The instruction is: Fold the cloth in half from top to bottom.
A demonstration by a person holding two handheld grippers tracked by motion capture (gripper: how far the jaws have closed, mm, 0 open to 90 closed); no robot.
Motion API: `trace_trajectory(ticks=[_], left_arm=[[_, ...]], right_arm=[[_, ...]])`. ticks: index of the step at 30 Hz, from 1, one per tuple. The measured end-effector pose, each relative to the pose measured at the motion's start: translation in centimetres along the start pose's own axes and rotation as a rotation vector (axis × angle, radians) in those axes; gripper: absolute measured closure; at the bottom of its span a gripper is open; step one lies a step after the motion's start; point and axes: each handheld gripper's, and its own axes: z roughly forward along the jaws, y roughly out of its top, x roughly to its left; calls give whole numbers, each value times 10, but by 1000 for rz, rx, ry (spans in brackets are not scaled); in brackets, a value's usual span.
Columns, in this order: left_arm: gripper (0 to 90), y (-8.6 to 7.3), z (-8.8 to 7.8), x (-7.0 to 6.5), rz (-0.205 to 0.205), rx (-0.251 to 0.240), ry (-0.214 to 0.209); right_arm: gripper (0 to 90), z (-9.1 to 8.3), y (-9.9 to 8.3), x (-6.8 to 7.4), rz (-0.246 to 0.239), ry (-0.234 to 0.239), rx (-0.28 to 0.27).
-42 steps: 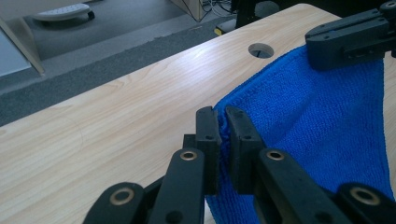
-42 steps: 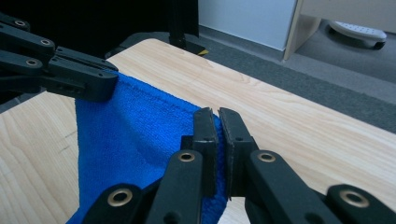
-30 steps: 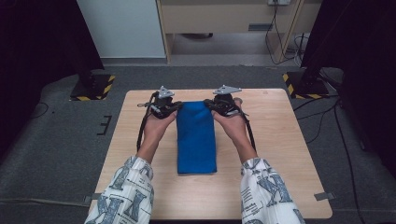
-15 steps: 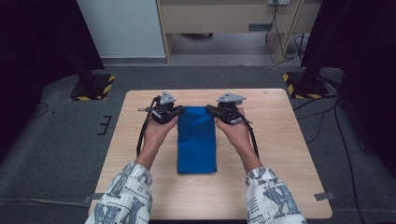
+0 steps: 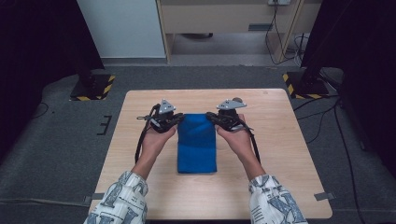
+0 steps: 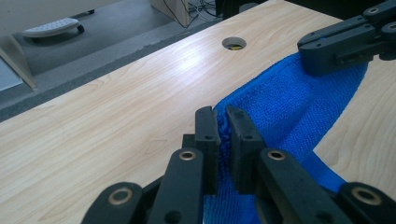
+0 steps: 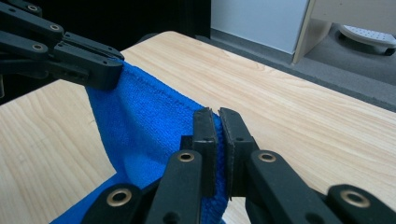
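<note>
From above, the blue cloth [image 5: 196, 143] lies lengthwise mid-counter [image 5: 280, 154], its far corners at the left tongs [image 5: 176, 119] and right tongs [image 5: 212, 119]. The gripper views add that each pair is clamped on a corner, lifting that edge off the wood.

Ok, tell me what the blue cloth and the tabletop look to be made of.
Blue cloth: soft fabric, probably microfibre or terry towelling; its surface shows a fine looped nap, a stitched hem runs along the edge, and it sags limply between the two gripped corners. Matte.
Tabletop: pale wood or wood-look laminate, I can't tell which; grain lines run along it, and a soft glare suggests a smooth, lightly sealed finish.
</note>
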Motion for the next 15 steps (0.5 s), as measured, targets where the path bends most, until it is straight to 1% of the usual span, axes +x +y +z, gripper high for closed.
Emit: trace_trajectory(ticks=[2, 4, 8, 12, 15], left_arm=[[835, -2, -2, 0, -4, 1, 0], [835, -6, -4, -1, -13, -3, -9], [834, -12, -6, -3, -18, -2, -20], [832, -19, -6, -7, -26, -1, -30], [832, -22, -8, -10, -21, -1, -34]], right_arm=[[862, 0, -1, 2, -3, 5, -1], [862, -2, -2, 5, -10, 13, 3], [861, -5, -7, 10, -21, 25, 9], [861, -6, -12, 10, -18, 35, 14], [861, -8, -16, 10, -14, 46, 22]])
